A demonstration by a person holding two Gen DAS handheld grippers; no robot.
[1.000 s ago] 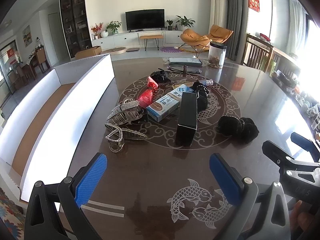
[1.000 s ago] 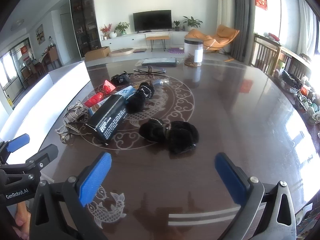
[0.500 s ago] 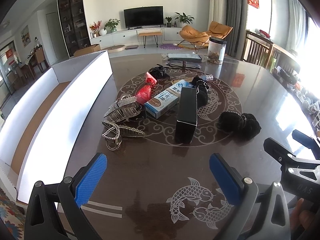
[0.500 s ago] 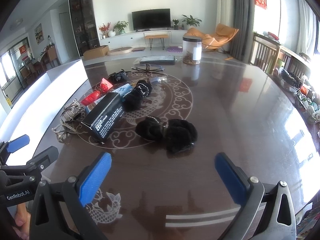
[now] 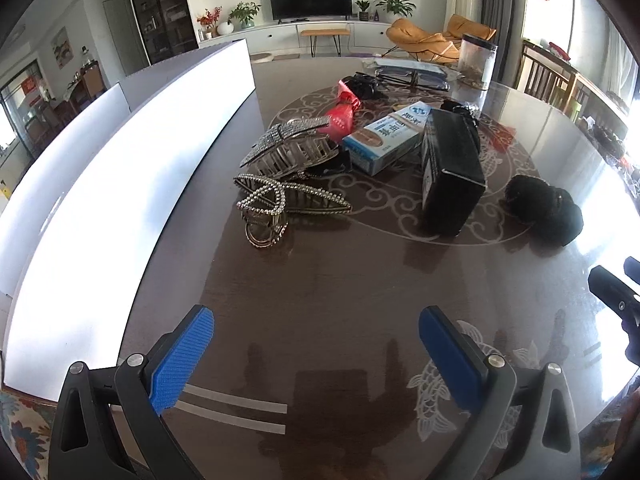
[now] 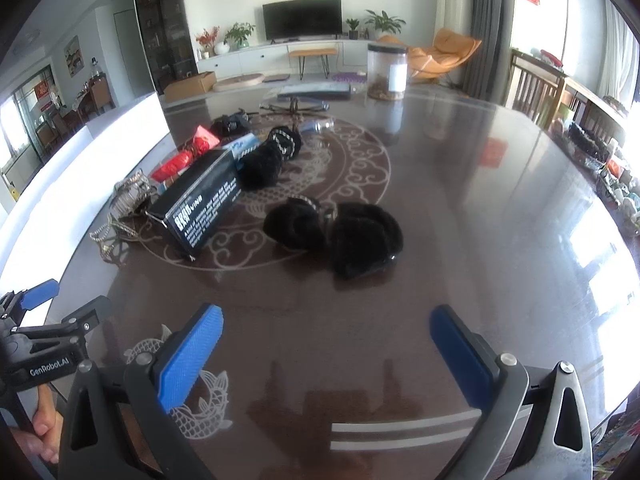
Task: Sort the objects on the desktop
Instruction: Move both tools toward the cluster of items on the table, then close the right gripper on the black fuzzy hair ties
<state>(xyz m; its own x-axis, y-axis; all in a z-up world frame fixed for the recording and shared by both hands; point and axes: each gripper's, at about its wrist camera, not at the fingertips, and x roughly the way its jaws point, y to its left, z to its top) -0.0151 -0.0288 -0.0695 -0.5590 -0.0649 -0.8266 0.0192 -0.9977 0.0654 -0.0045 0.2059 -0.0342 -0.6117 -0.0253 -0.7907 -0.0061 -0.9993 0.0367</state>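
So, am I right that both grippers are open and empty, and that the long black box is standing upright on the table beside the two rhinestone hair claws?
Not quite: the long black box lies flat on its side, not upright, as the left wrist view shows. The rest holds: the left gripper and right gripper are open and empty, and the rhinestone hair claws sit beside the box on the table.

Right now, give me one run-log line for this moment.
left gripper: open, empty | right gripper: open, empty | black box, hair clips on table, untouched
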